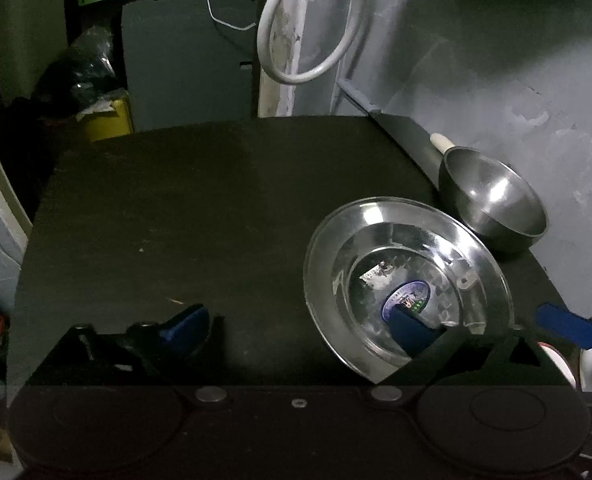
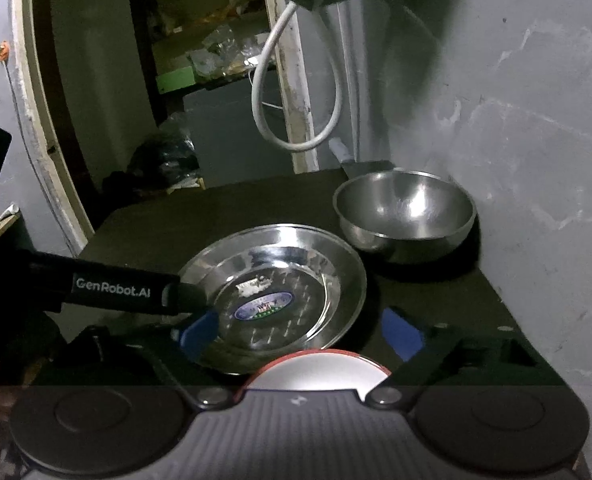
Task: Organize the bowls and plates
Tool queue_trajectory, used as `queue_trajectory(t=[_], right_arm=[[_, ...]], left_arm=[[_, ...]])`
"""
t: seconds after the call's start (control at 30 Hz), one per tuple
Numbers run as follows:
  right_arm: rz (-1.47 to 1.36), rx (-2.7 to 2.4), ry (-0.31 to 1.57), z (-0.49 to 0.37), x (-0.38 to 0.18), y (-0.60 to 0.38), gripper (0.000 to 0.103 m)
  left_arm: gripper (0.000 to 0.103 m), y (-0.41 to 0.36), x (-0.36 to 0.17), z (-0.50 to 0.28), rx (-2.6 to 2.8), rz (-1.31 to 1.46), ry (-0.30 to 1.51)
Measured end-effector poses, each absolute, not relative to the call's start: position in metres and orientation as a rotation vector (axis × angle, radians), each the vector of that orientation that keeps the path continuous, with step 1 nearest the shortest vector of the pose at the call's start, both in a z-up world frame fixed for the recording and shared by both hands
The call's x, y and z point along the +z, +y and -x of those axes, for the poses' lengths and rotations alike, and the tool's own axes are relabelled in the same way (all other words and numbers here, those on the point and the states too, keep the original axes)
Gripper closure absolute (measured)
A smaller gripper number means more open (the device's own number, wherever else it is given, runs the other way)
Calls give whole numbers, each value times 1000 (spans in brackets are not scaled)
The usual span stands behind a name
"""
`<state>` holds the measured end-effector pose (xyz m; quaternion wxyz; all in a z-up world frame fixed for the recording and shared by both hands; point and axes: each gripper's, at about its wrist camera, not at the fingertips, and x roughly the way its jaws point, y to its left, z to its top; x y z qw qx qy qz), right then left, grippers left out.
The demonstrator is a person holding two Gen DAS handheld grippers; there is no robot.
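Observation:
A shiny steel plate (image 1: 375, 248) (image 2: 296, 256) with a round sticker lies on the dark table (image 1: 176, 200), right of centre. A steel bowl (image 1: 491, 200) (image 2: 403, 208) stands upright just behind it by the wall. My left gripper (image 1: 296, 332) is open; its right fingertip hangs over the plate's near part and its left one over bare table. My right gripper (image 2: 301, 334) is open too, and the plate's near rim lies between its blue pads. A black finger (image 2: 116, 288) of the left gripper reaches the plate's left rim. A white, red-rimmed dish (image 2: 315, 372) shows low between the right fingers.
A white cable loop (image 1: 307, 32) hangs by a post behind the table. A grey wall (image 1: 515, 80) borders the table's right side. A yellow container (image 1: 108, 120) and cluttered shelves sit back left. The table's left half is bare.

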<state>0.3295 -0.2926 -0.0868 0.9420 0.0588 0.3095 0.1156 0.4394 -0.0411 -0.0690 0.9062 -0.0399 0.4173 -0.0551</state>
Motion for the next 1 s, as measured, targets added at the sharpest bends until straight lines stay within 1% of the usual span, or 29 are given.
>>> queue_trajectory(t=[0.03, 0.1, 0.23, 0.3, 0.37, 0.43, 0.47, 0.53, 0.57, 0.6, 0.67, 0.77, 0.87, 1.0], right_arm=[[-123, 235, 639, -331, -89, -292, 16], [-124, 233, 663, -336, -92, -292, 16], [-113, 250, 678, -342, -96, -289, 18], [-121, 253, 685, -344, -99, -290, 19], [-134, 261, 685, -345, -100, -291, 20], [-148, 285, 670, -345, -101, -293, 20], [-151, 295, 669, -345, -102, -293, 22], [-160, 305, 656, -344, -102, -294, 26], [-161, 301, 656, -344, -102, -295, 31], [-155, 296, 657, -344, -101, -295, 33], [-160, 293, 654, -343, -100, -296, 46], [-186, 306, 646, -340, -96, -297, 53], [-205, 308, 639, -336, -91, -293, 55], [-209, 309, 614, -326, -84, -288, 57]], left_arm=[[15, -41, -71, -442, -117, 92, 868], [23, -39, -73, -444, -123, 110, 876], [34, -42, -76, -447, -149, 104, 872], [50, -44, -76, -448, -167, 94, 869], [56, -45, -75, -448, -190, 95, 869], [58, -45, -76, -447, -208, 100, 867], [62, -44, -75, -446, -217, 101, 866], [64, -42, -75, -444, -227, 102, 862], [65, -41, -75, -443, -226, 101, 863], [68, -40, -74, -442, -221, 100, 862], [72, -35, -72, -438, -209, 100, 851], [73, -28, -64, -430, -201, 92, 822], [73, -26, -58, -418, -202, 43, 795], [72, -16, -51, -401, -213, 62, 754]])
